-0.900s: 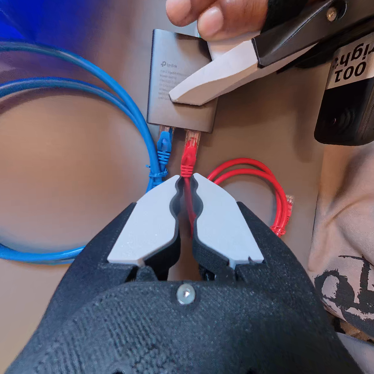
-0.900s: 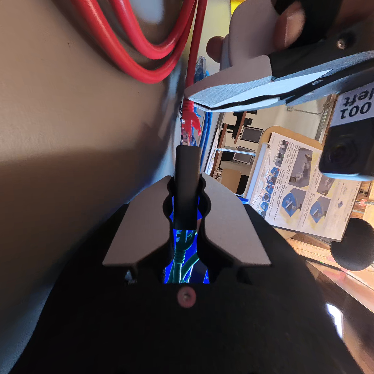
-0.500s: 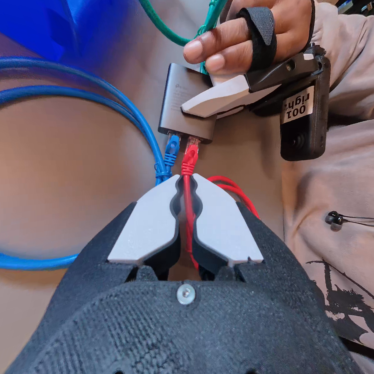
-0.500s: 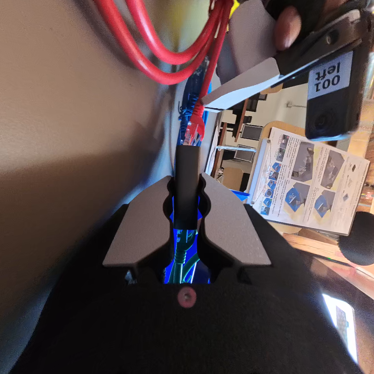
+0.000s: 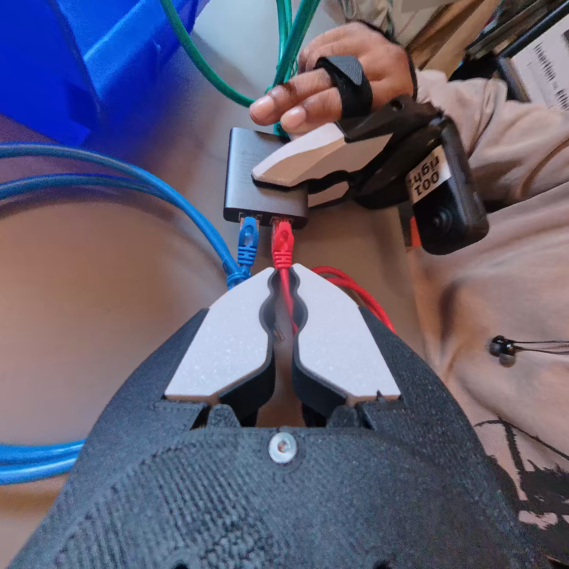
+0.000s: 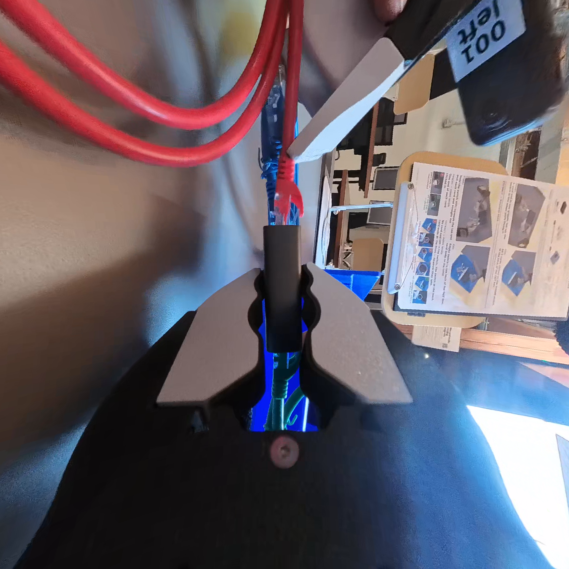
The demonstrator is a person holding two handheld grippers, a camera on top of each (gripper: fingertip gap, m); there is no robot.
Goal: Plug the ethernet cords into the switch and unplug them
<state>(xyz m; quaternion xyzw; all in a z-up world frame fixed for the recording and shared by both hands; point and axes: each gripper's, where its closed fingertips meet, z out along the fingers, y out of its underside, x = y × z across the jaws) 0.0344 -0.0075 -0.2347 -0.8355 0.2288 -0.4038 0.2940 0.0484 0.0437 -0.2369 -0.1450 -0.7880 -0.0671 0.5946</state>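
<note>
A dark grey switch (image 5: 246, 172) is lifted off the brown table, gripped edge-on by my right gripper (image 6: 282, 271), which is shut on it (image 6: 281, 277). A blue plug (image 5: 247, 238) and a red plug (image 5: 283, 243) sit in its near ports. A green cord (image 5: 197, 58) enters its far side, seen between the right fingers (image 6: 278, 388). My left gripper (image 5: 283, 271) is shut on the red cord (image 5: 286, 289) just behind the red plug. The red cord's loops (image 6: 129, 101) hang in the right wrist view.
A blue bin (image 5: 61, 61) stands at the far left. The blue cord (image 5: 92, 175) coils across the table on the left. A person's hand (image 5: 332, 89) and beige sleeve (image 5: 508, 261) are on the right. An instruction sheet on a board (image 6: 480, 243) stands behind. My hands' fingertips stand some 6 cm from each other.
Both grippers have lifted the switch and cords up and away from the table. The switch has tilted so its ports show, and the red cord's loops now hang off the table.
</note>
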